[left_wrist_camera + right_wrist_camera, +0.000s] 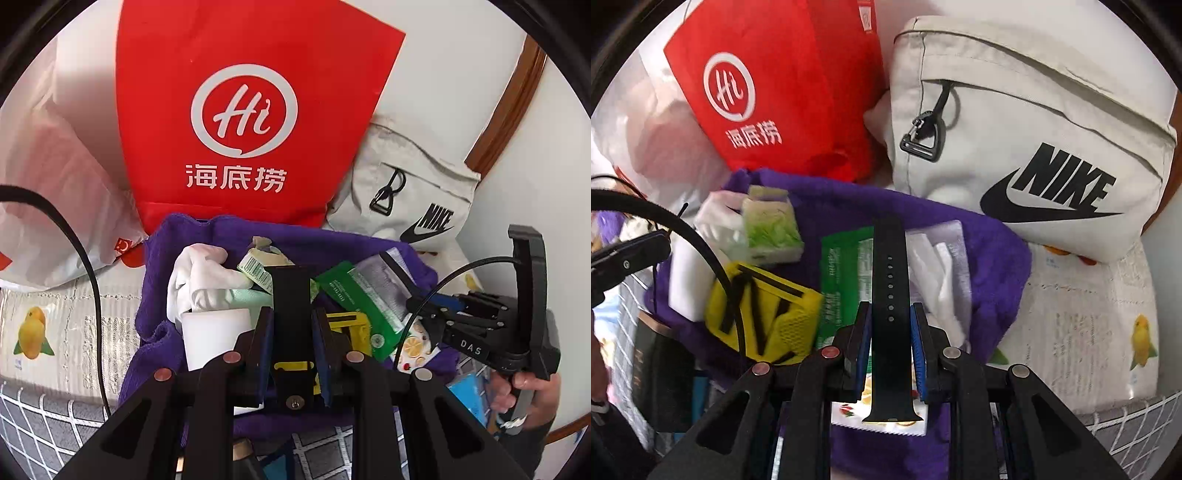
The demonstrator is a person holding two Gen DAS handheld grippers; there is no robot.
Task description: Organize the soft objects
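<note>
1. The left gripper [291, 314] points steeply down over a heap of soft things; its blue-padded jaws are clenched on a black strap piece [291, 291] that stands up between them.
2. The right gripper [890, 310] also tilts down, jaws clamped on a black watch band [889, 280] with a row of holes, which runs straight up out of the pads. In the left wrist view the right gripper [424, 308] reaches in from the right edge, and the person's hand [524, 387] wraps its handle.
3. The heap lies on a purple towel [990, 266] spread on the bed. From left: a white glove [199, 273], a white foam block [214, 336], a green-printed tissue pack [772, 225], a yellow mesh pouch with black straps [764, 314], a green sachet [842, 277], and a clear packet of white pads [942, 269].
4. Behind the towel, from left: a translucent white plastic bag [48, 184], a red paper bag printed "Hi" [243, 110], and a grey Nike bag [1034, 147] with a black clip on its zip pull.
5. A black cable [88, 273] crosses the left of the left wrist view, and another crosses the yellow pouch in the right one.
6. A lemon-printed white pack [1089, 325] lies beside the towel on the right, on a grey grid bedsheet [44, 417].
</note>
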